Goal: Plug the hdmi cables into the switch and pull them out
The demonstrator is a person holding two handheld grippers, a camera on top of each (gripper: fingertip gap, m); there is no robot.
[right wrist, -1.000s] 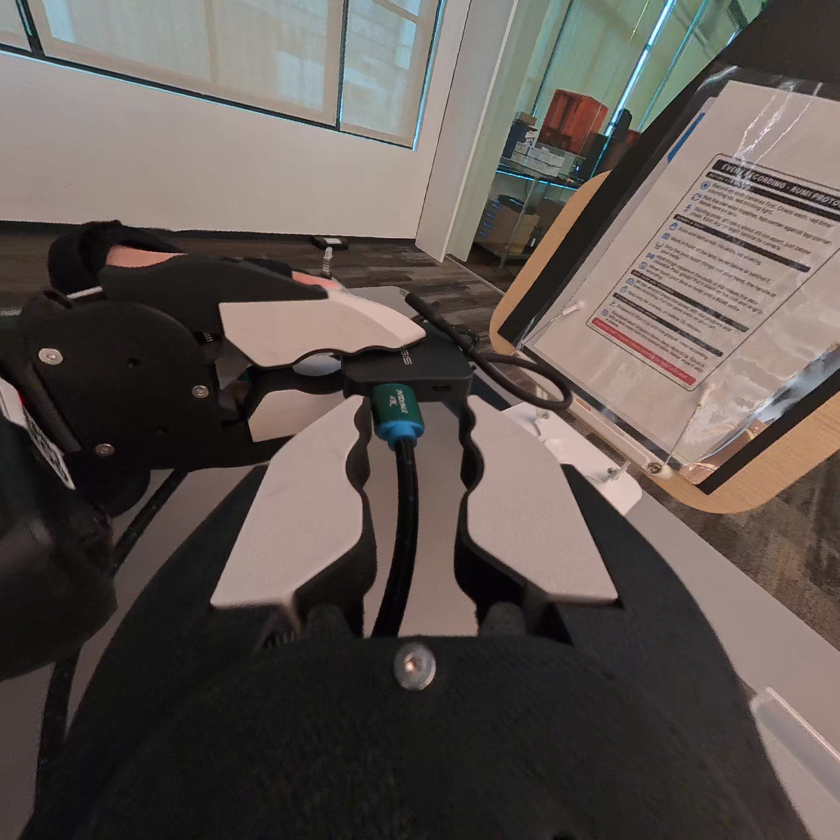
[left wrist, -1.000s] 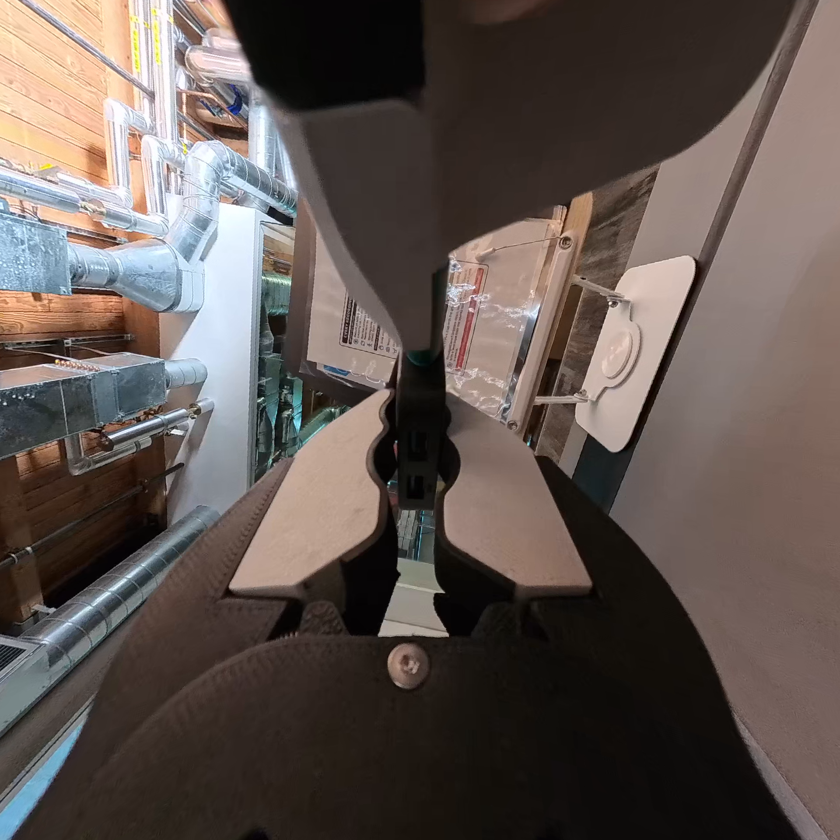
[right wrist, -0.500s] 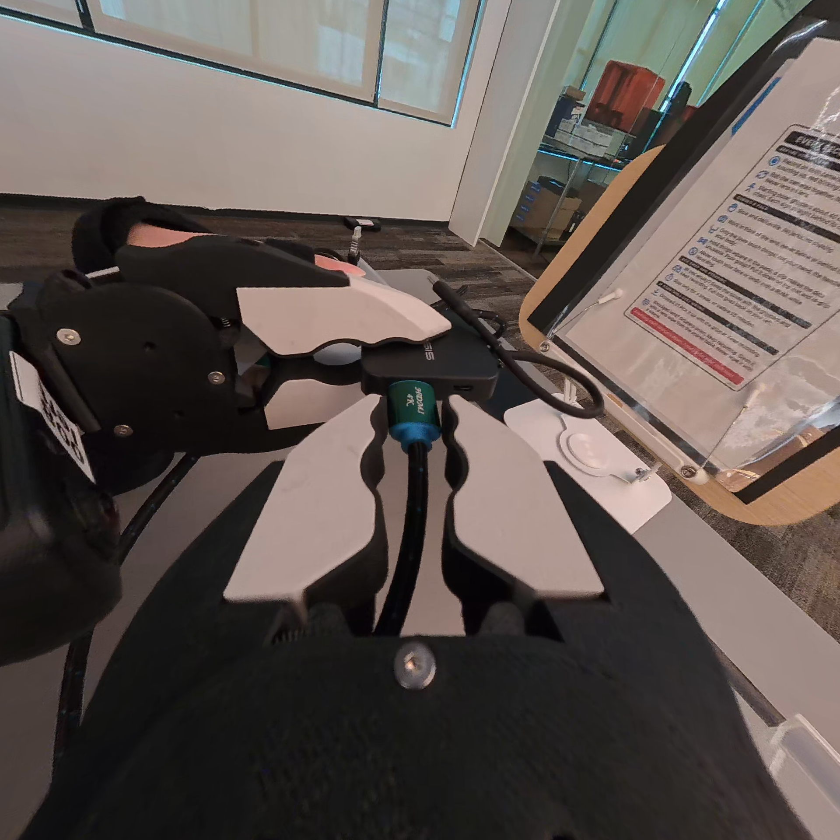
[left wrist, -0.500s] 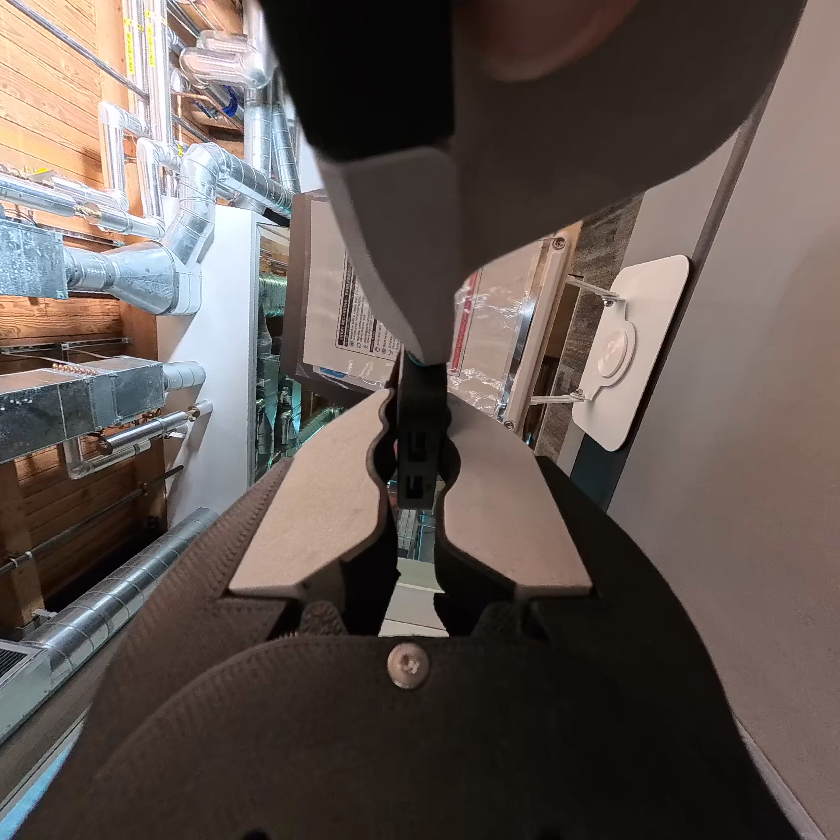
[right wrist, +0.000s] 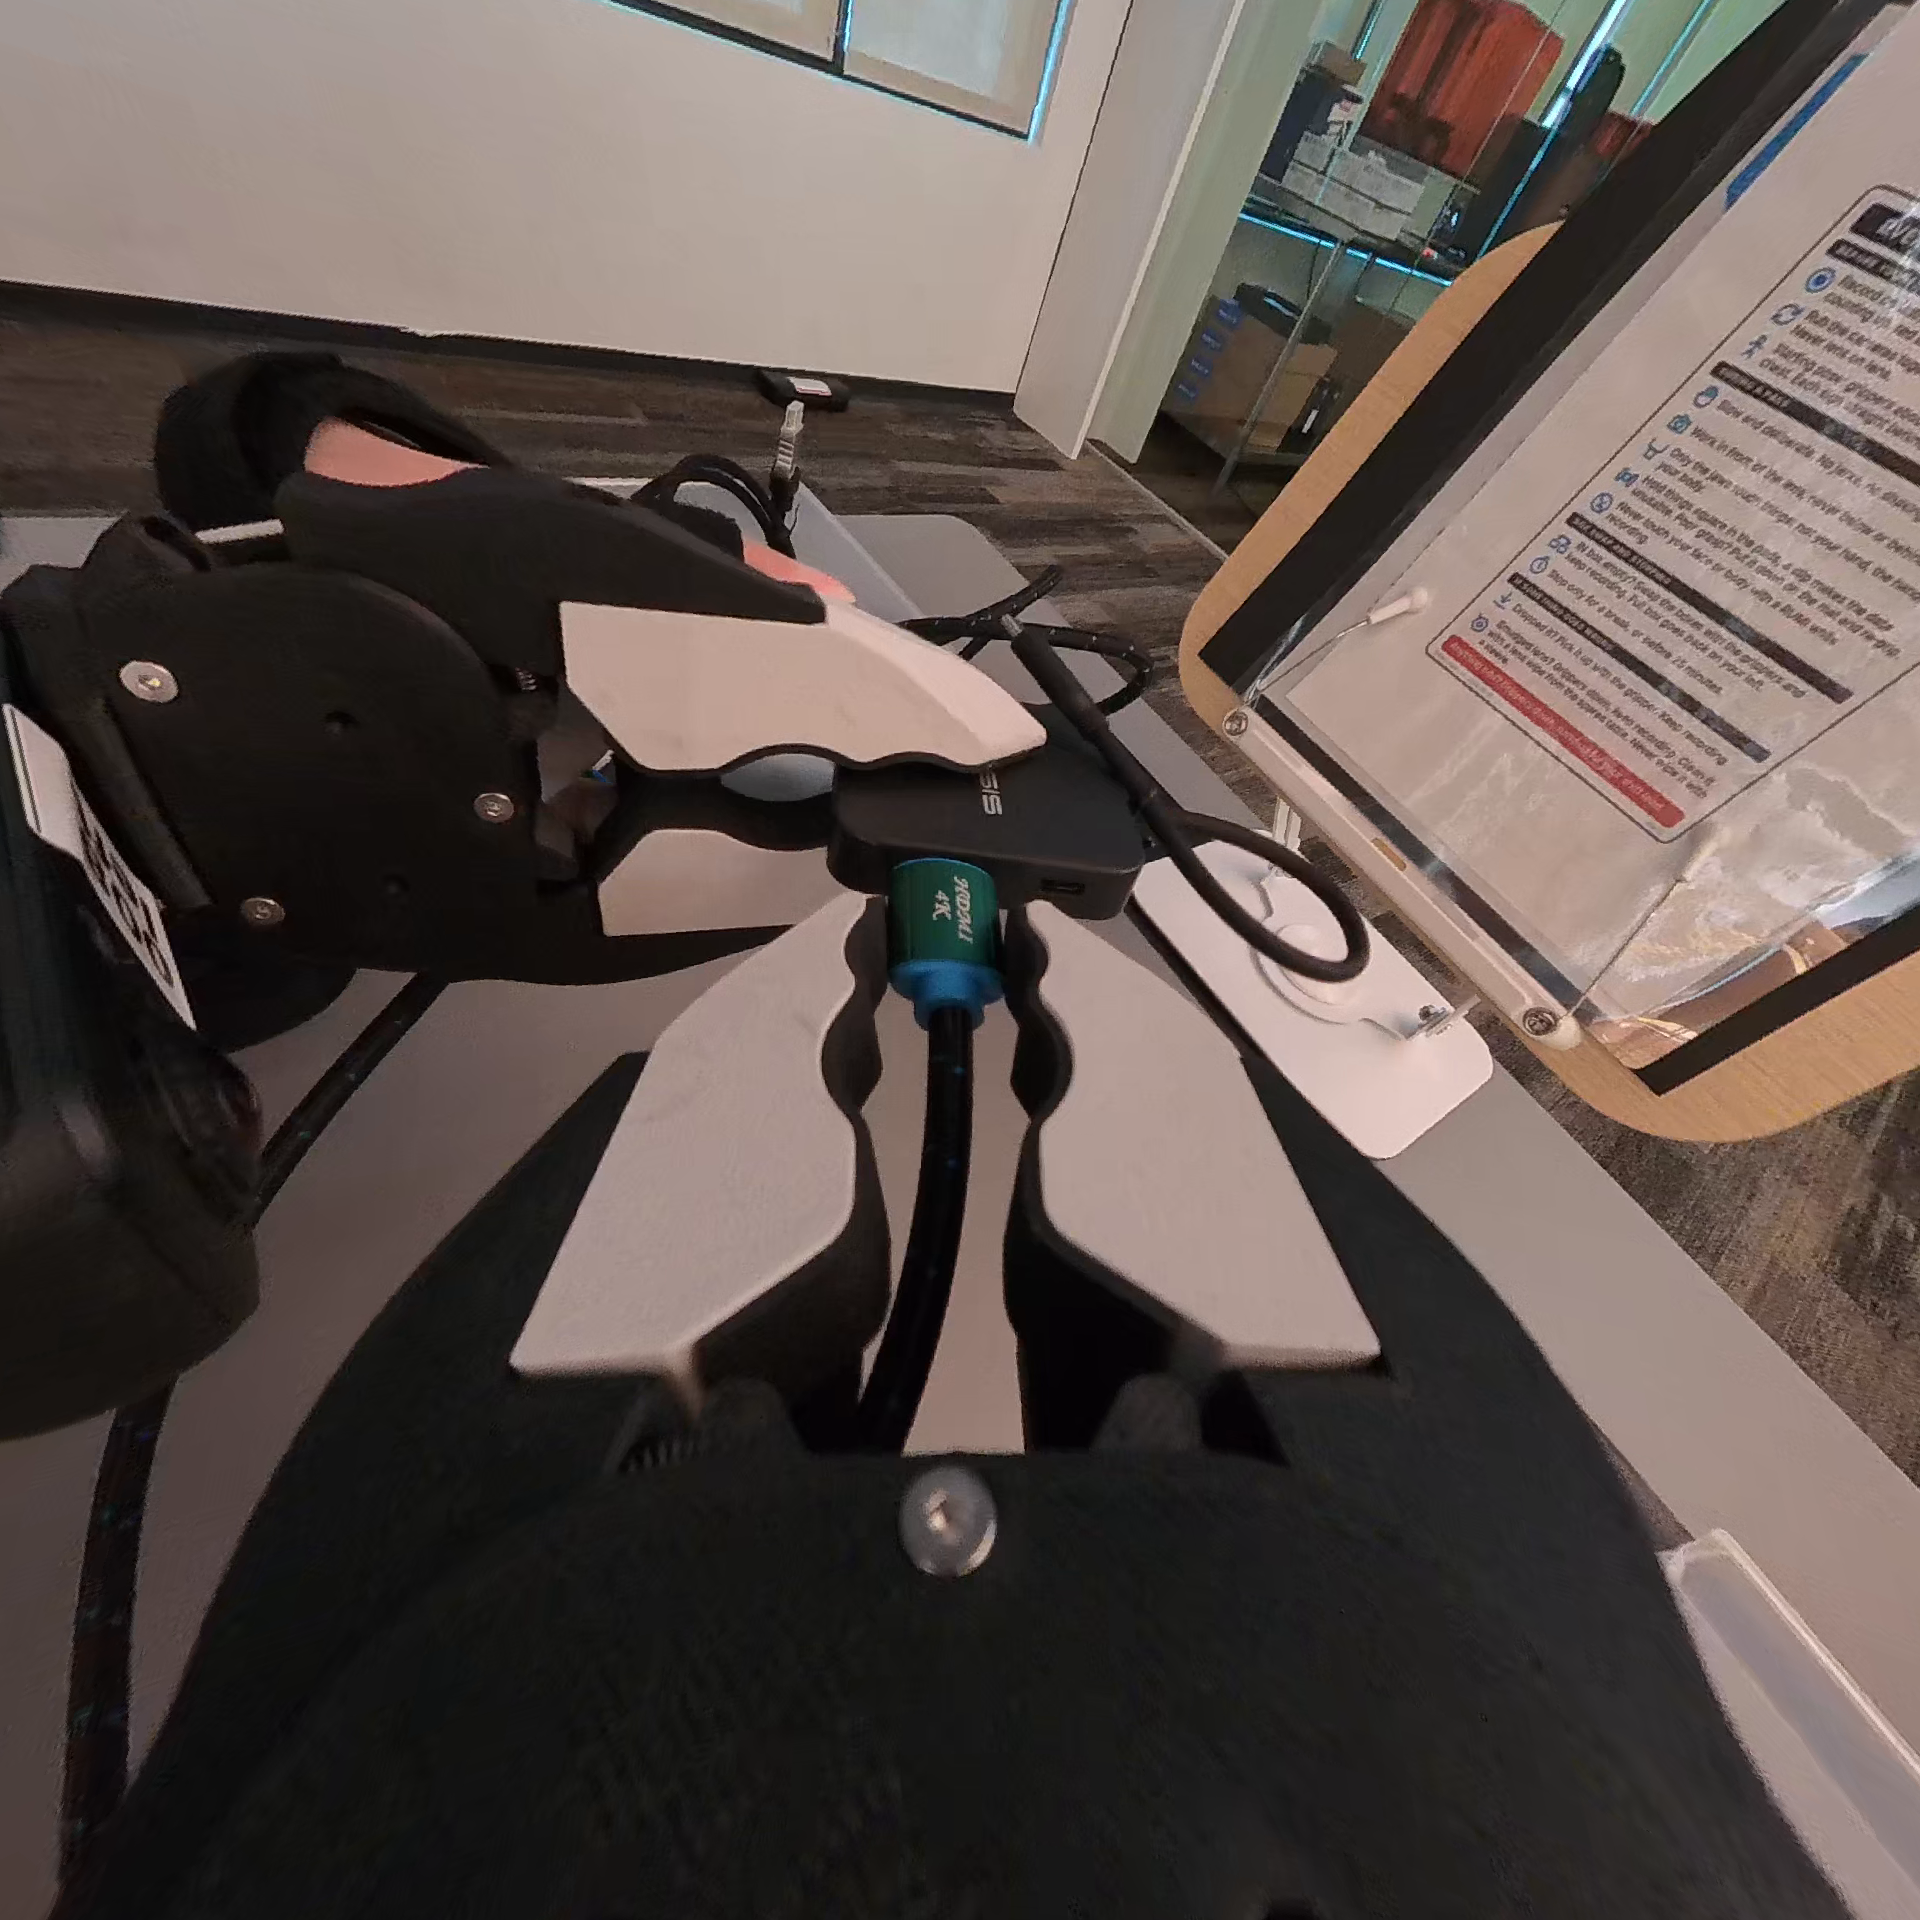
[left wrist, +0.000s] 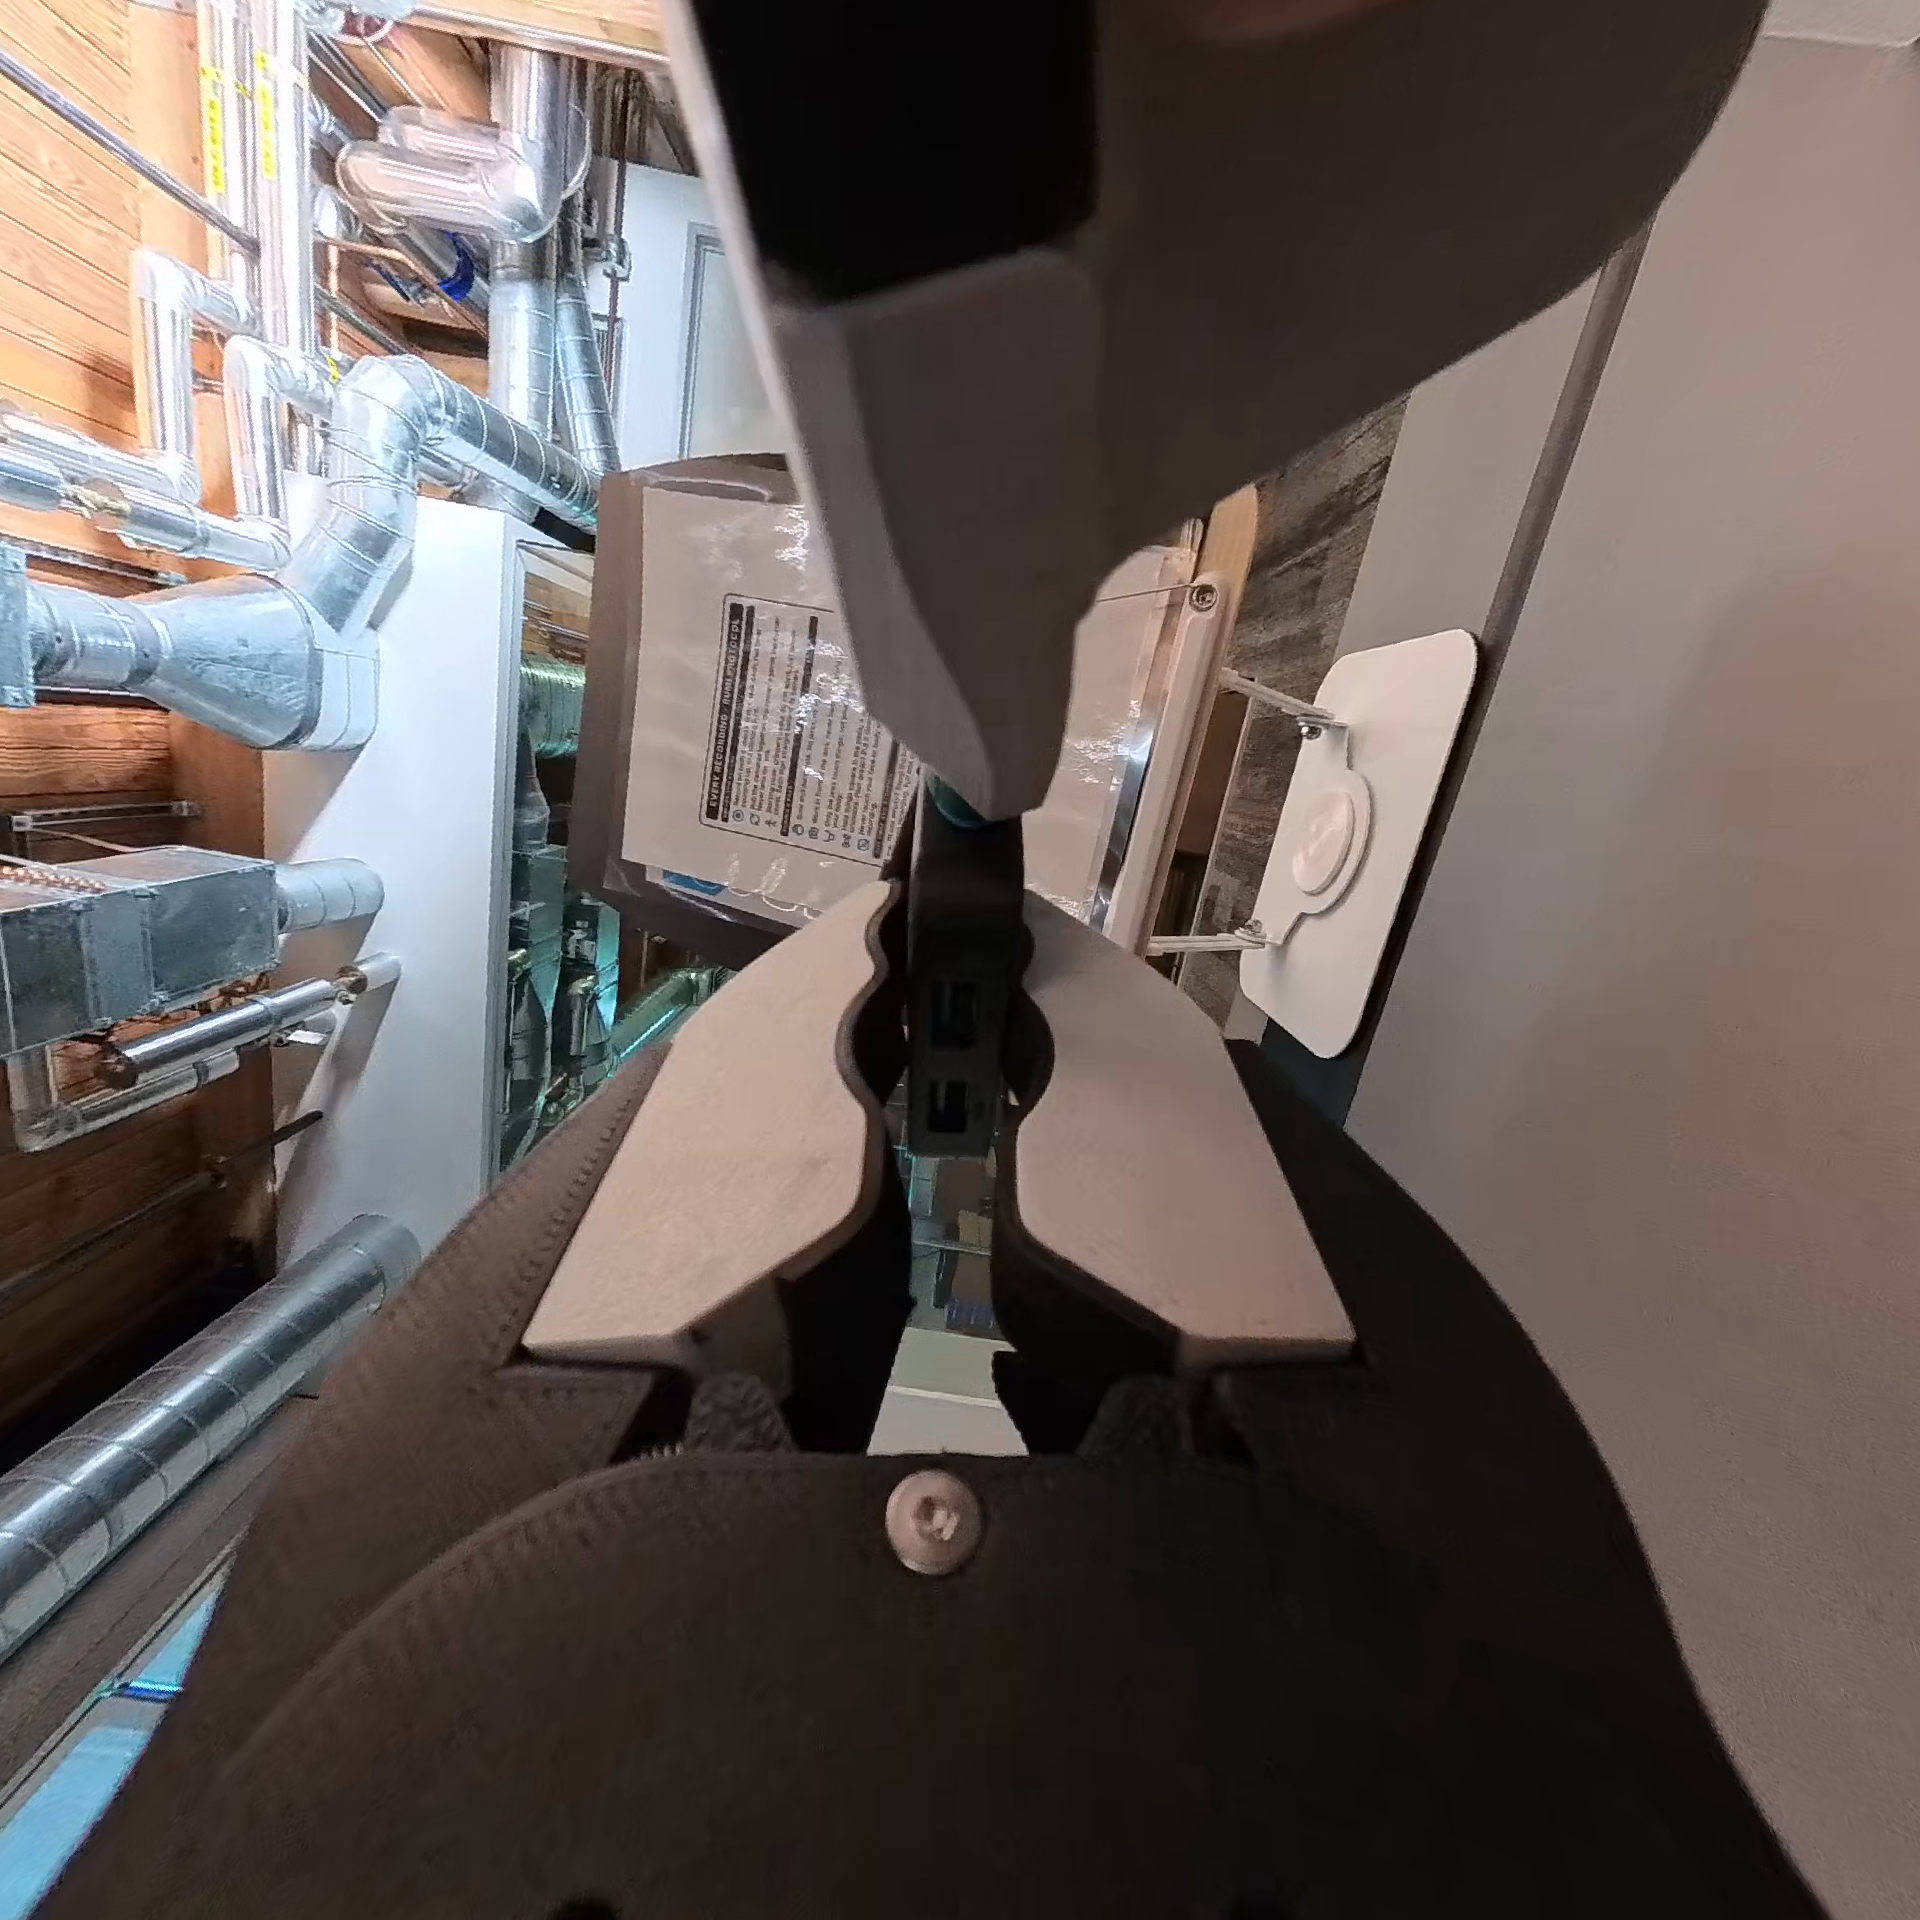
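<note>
In the right wrist view, a flat black switch [right wrist: 1029, 821] is held just above the grey table [right wrist: 1558, 1299]. A green HDMI plug with a blue collar [right wrist: 940, 920] sits in its near side, and its black braided cable [right wrist: 925, 1195] runs back between my fingers. My right gripper [right wrist: 943, 935] is shut on that plug at the collar. My left gripper, turned on its side, is shut on the switch; its upper finger [right wrist: 790, 686] lies on top. In the left wrist view the left gripper [left wrist: 958, 914] clamps the switch [left wrist: 954, 1039], which shows two empty ports, with a right gripper finger [left wrist: 935, 520] above.
A clear sign stand with a printed sheet [right wrist: 1610, 623] stands close on the right on a white base plate [right wrist: 1382, 1049]. The switch's own thin black lead [right wrist: 1278, 904] loops over that plate. More black cable [right wrist: 727, 488] lies behind the left gripper.
My right gripper's jaws have narrowed from wide open to shut on the green plug, and it has moved closer. The left gripper has kept its hold on the switch.
</note>
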